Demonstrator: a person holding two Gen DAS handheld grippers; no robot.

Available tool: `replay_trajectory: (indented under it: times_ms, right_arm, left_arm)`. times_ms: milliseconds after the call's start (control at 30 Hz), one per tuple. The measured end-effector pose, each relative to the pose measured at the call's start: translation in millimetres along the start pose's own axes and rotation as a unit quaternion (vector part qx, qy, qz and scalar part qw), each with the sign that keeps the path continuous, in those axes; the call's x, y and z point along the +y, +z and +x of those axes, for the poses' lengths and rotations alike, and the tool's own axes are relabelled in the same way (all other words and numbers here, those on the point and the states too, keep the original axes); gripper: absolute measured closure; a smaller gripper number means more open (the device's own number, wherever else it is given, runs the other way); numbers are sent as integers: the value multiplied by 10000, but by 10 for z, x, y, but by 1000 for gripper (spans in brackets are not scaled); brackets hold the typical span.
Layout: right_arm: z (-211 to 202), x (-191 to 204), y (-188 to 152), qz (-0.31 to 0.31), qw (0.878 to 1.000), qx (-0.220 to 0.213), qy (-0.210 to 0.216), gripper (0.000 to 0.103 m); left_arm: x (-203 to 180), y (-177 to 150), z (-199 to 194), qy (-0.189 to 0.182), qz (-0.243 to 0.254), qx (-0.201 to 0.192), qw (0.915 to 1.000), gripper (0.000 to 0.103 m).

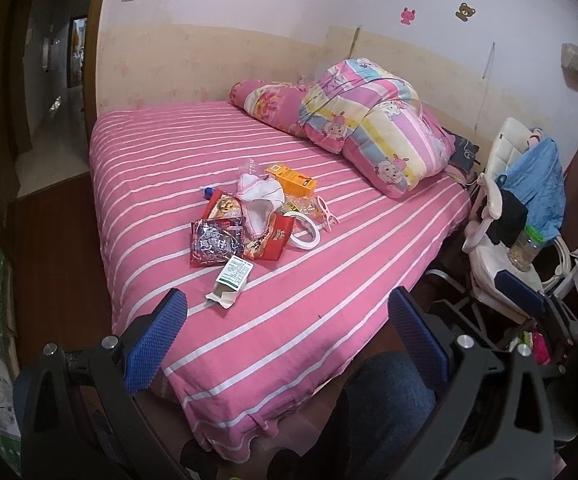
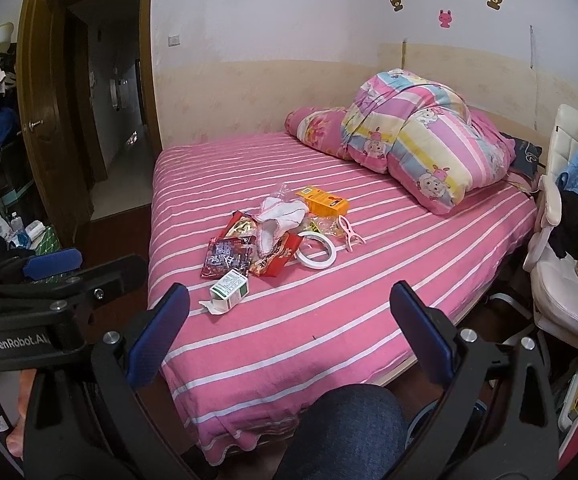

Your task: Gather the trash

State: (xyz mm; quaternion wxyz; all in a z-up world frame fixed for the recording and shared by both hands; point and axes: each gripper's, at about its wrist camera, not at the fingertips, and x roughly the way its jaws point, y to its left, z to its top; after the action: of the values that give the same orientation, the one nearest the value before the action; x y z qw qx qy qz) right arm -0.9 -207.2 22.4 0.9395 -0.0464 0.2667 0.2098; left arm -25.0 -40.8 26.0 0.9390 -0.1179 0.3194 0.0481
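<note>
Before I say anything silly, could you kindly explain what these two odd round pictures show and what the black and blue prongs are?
No robot here: a person holds a two-finger tool in each hand, each with a fisheye camera looking along its fingers. One picture is from the left gripper, the other from the right gripper; both are open and empty. The right view also catches the left tool at its left edge. Ahead is a pink striped bed with a heap: red snack wrappers, an orange box, a small green-and-white carton, a tape roll, a white cloth and a pink clip. A folded quilt lies behind.
</note>
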Motion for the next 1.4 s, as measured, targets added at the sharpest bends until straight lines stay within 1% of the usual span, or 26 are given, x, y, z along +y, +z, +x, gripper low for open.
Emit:
replay_trajectory:
  times_ms: [400, 733, 867, 967, 1000, 1133, 1233, 1400]
  right_arm:
    - [-38, -61, -17, 63, 10000, -39, 11, 4]
    - [-25, -21, -28, 37, 9998, -175, -29, 4]
    - [24, 19, -18, 6, 9996, -279, -89, 4]
    - [89, 66, -42, -29, 9989, -459, -16, 4]
    - [124, 76, -49, -20, 9989, -459, 5, 4]
    - [371, 105, -73, 20, 9996, -268, -7, 4]
    - [592, 142, -101, -57, 10000, -71, 27, 4]
    - [1012, 166, -177, -124, 9989, 378, 249, 4]
  left_arm:
    - [-49, -20, -36, 39, 40, -24, 10000, 5]
    - [-34, -31, -59, 38, 56, -36, 10000, 5]
    - [51, -15, -4, 40, 9, 5, 10000, 5]
    - [147, -10, 59, 49, -68, 7, 10000, 5]
    - [173, -7, 87, 44, -81, 6, 10000, 5]
    - [345, -7, 291, -60, -185, 108, 9998, 5]
    - [545, -57, 536, -146, -323, 257, 9990, 5]
    - [816, -131, 974, -386, -503, 536, 9965, 6]
